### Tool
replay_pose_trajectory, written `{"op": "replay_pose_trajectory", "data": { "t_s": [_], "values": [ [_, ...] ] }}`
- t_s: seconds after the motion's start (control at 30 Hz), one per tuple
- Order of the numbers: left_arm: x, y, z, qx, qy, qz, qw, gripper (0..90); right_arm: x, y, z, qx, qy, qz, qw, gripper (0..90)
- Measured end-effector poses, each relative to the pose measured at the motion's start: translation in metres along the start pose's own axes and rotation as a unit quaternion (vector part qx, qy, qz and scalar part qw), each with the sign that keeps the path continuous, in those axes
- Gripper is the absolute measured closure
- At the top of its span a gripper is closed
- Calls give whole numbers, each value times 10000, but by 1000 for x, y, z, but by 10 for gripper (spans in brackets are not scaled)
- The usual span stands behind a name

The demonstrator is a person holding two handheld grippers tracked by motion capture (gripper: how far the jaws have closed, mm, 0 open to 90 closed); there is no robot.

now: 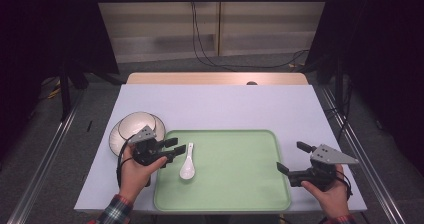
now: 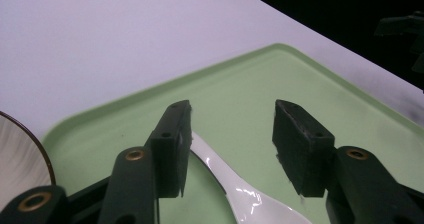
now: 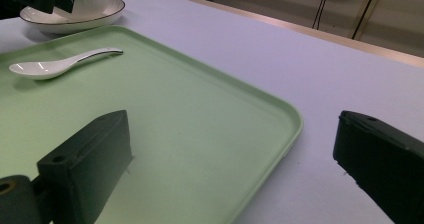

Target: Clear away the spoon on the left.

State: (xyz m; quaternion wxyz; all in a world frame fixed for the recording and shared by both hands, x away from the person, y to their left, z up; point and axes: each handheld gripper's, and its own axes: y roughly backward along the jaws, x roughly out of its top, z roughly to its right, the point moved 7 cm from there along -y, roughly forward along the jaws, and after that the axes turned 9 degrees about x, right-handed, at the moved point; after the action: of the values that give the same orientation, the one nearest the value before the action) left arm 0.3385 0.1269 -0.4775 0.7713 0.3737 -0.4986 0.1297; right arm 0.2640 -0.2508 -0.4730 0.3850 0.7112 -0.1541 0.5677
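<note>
The pale lilac surface [image 1: 220, 104] carries everything, its near corners cut off at the bottom of the high view and its far edge backed by a strip of bare wood. On it lies the green tray [image 1: 235, 184], whose near left rim is partly covered by the person's left hand [image 1: 134, 171]; in the right tool view the tray's left part runs out of frame. Beyond the tray's left corner stands a white bowl on a plate [image 1: 120, 129] with a dark rim line; the left tool [image 1: 180, 145] hides its near side from above, and in the left tool view a mere sliver of the rim shows at the edge.

The right tool [image 1: 292, 156] is held off the tray's right edge, its two black jaws spread wide with nothing between them, one over the tray and one over the surface.

The left tool's jaws stand apart over the tray's left end, not pressing on anything. The white spoon [image 1: 188, 166] lies flat on the tray just beside them, bowl toward the person; in the left tool view its handle passes under the gap between the jaws, and its bowl is cut off below.
</note>
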Motion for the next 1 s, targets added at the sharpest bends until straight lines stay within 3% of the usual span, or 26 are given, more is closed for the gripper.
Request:
{"op": "replay_pose_trajectory", "data": {
  "t_s": [1.0],
  "values": [
    [8, 21, -2, -137, -86, 248, 9996, 324, -1, 0, 0, -24, -27, -20, 10000, 19]
  ]
}}
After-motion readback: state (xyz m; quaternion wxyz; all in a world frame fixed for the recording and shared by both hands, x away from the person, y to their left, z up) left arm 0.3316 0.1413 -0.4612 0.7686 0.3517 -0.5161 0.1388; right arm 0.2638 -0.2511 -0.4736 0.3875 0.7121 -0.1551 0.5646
